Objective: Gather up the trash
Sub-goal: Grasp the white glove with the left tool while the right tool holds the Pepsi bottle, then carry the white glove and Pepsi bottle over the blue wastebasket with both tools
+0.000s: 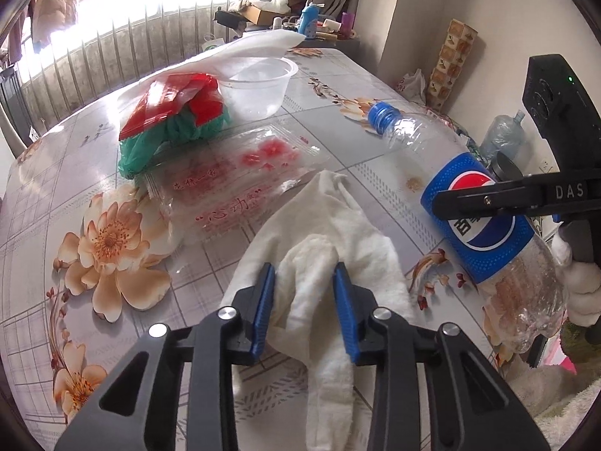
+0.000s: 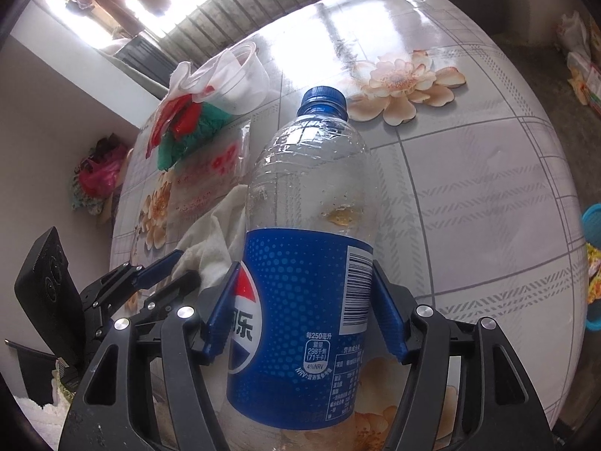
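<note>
1. Left hand-held gripper: jaws narrow, the blue pads pressed on a crumpled white tissue that rests on the desk and trails back between the fingers.
2. Right hand-held gripper: jaws set wide and clamped on the blue label of an empty Pepsi bottle; both pads touch the label at its sides.
3. Pepsi bottle: blue cap on. In the left wrist view it is tilted, cap toward the far side of the desk, to the right of the tissue.
4. A white-gloved hand grips the right gripper's handle at the right edge of the left wrist view.
5. Desk surface: glossy cover with a grid and orange flower print.
6. Clear plastic wrapper with red print lies flat just beyond the tissue.
7. Red and green plastic bag lies behind the wrapper, touching its far edge.
8. Clear plastic bowl stands just beside the bag, with a white sheet behind it.
</note>
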Demonstrator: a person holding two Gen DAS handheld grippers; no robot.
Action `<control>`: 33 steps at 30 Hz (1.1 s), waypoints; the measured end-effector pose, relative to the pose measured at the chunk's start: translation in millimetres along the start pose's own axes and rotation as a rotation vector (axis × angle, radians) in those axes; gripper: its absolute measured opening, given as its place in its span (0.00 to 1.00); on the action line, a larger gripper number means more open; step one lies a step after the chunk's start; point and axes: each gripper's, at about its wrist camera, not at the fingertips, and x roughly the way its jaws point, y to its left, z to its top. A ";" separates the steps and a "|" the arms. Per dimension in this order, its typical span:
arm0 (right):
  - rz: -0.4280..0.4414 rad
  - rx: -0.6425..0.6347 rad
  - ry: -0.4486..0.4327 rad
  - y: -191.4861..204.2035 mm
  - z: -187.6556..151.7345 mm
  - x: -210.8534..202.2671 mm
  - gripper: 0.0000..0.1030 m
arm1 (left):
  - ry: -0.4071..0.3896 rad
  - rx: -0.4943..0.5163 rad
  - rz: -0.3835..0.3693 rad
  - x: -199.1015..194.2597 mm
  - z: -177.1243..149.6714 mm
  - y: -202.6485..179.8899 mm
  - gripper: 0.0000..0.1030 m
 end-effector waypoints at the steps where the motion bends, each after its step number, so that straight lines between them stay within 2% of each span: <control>1: 0.001 0.001 0.004 -0.1 -0.2 0.5 0.60 | -0.001 0.000 0.004 -0.5 -0.3 1.0 0.22; 3: 0.006 0.005 0.005 -1.1 -0.4 0.6 0.59 | -0.005 -0.012 -0.005 -2.9 0.2 5.4 0.13; 8: 0.003 0.009 0.005 -2.8 -0.8 -1.1 0.57 | -0.030 -0.039 -0.029 -15.2 0.2 11.9 0.07; 19: 0.024 0.020 -0.046 -4.4 -0.5 -25.6 0.56 | -0.191 -0.081 -0.125 -74.0 25.0 13.8 0.06; 26: 0.050 0.028 -0.111 -10.3 -1.7 -55.8 0.56 | -0.297 -0.076 -0.191 -110.6 61.3 8.3 0.06; 33: 0.081 0.074 -0.188 -33.5 -10.2 -93.8 0.56 | -0.358 -0.052 -0.291 -133.3 96.9 -12.3 0.06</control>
